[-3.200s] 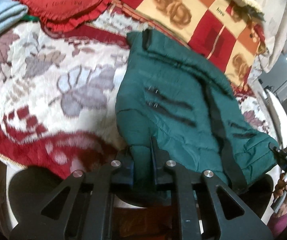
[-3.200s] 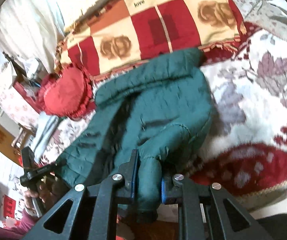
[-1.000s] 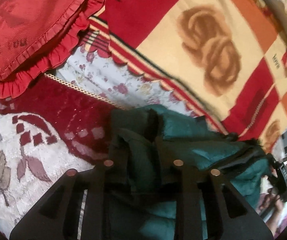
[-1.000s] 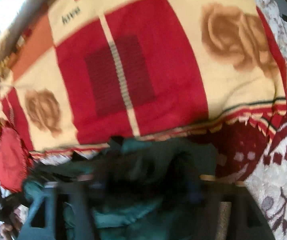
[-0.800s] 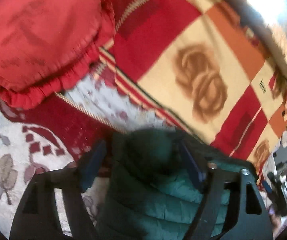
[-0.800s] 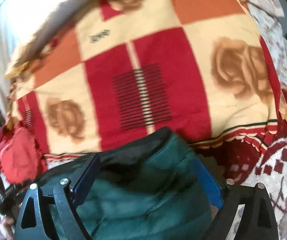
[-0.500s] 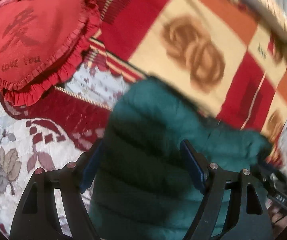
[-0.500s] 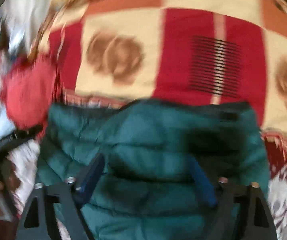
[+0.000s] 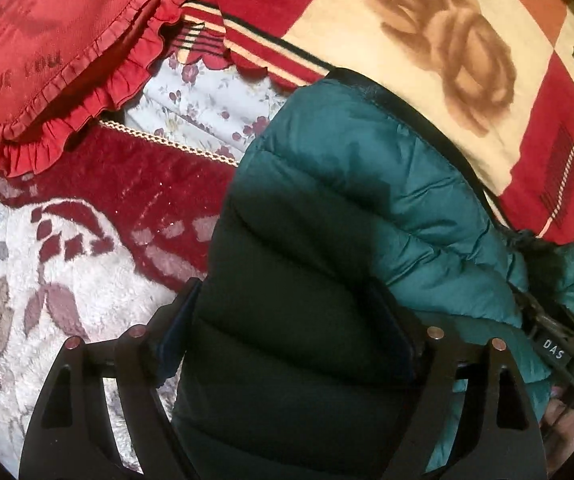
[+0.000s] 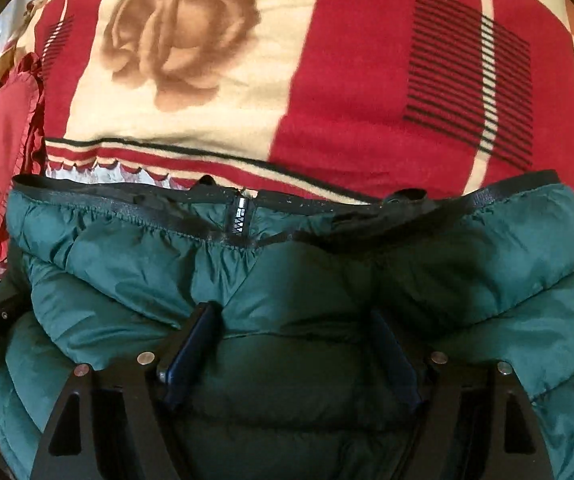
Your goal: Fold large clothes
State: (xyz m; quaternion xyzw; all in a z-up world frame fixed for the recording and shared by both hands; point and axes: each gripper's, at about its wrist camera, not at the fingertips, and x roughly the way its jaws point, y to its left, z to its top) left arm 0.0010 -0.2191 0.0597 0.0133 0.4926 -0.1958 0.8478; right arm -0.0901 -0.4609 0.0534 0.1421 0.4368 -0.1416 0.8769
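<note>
The dark green quilted puffer jacket (image 9: 339, 216) now lies folded over on the bed, its black-trimmed edge (image 10: 327, 216) against the red-and-cream rose-patterned blanket (image 10: 287, 80); a few seconds ago it was spread flat, with a bunch of fabric pinched in each claw. The left gripper (image 9: 287, 320) has let go since a second ago: its jaws are opening, standing wide on either side of the padded bulk, which sits between them unpinched. The right gripper (image 10: 295, 332) is likewise released, its fingers (image 10: 191, 344) splayed over the jacket's upper layer near the zipper pull (image 10: 238, 216), where a second ago the view was a blur. The red heart-shaped ruffled cushion (image 9: 47, 40) lies beside the jacket on the white-and-maroon floral bedspread (image 9: 67, 260). The right gripper shows at the left view's lower right edge.
</note>
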